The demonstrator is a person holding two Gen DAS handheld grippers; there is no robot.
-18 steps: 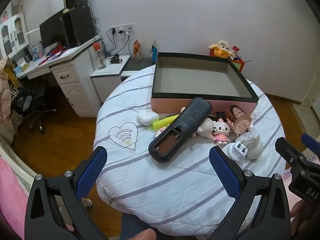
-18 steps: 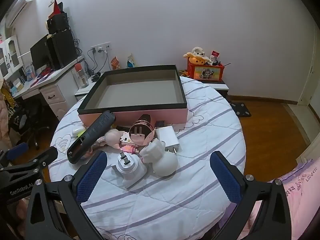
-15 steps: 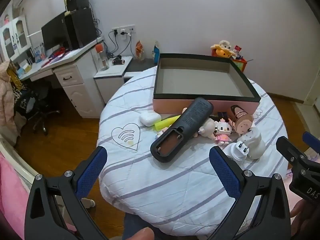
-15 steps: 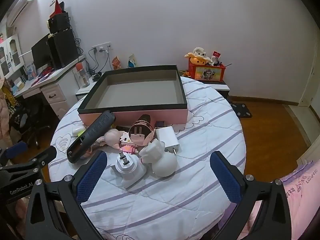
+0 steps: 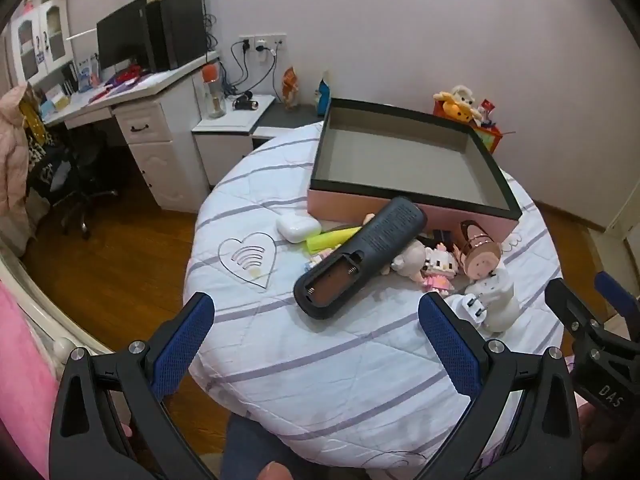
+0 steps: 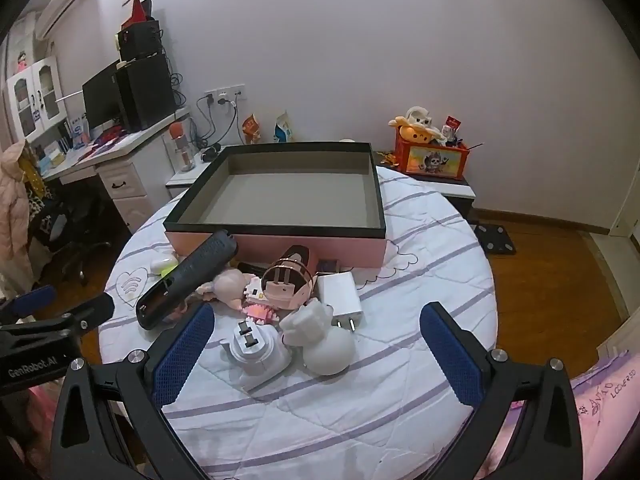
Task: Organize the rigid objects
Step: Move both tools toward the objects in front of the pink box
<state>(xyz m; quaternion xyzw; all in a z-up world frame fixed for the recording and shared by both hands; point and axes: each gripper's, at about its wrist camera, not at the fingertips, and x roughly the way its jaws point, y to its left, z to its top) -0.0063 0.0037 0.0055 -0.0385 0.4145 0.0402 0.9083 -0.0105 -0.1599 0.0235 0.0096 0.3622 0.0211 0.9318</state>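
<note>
Now, left gripper (image 5: 316,328) and right gripper (image 6: 316,332) spread wide, holding nothing, above round striped-cloth table (image 6: 420,248), black remote control (image 5: 360,256) leaning against shallow pink black-rimmed box (image 6: 280,236), white plug adapter (image 6: 256,348) nearer than box.

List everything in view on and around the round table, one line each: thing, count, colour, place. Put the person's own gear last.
table: 1, white quilted cover with lilac stripes, centre
box: 1, pink walls, black rim, grey inside, nothing in it, far side of table
remote control: 1, black, battery bay open, propped on the pile before the box
earbud case: 1, white, left of the pile
highlighter: 1, yellow-green, under the remote
block figure: 1, pink and white, mid pile
round case: 1, rose gold, before the box
flat charger: 1, white, right of pile
round plug adapter: 1, white, nearest
figurine: 1, white, beside adapter
desk: 1, white, left
toy box: 1, red, right rear
left gripper: 1, black with blue pads, open
right gripper: 1, same, open
</note>
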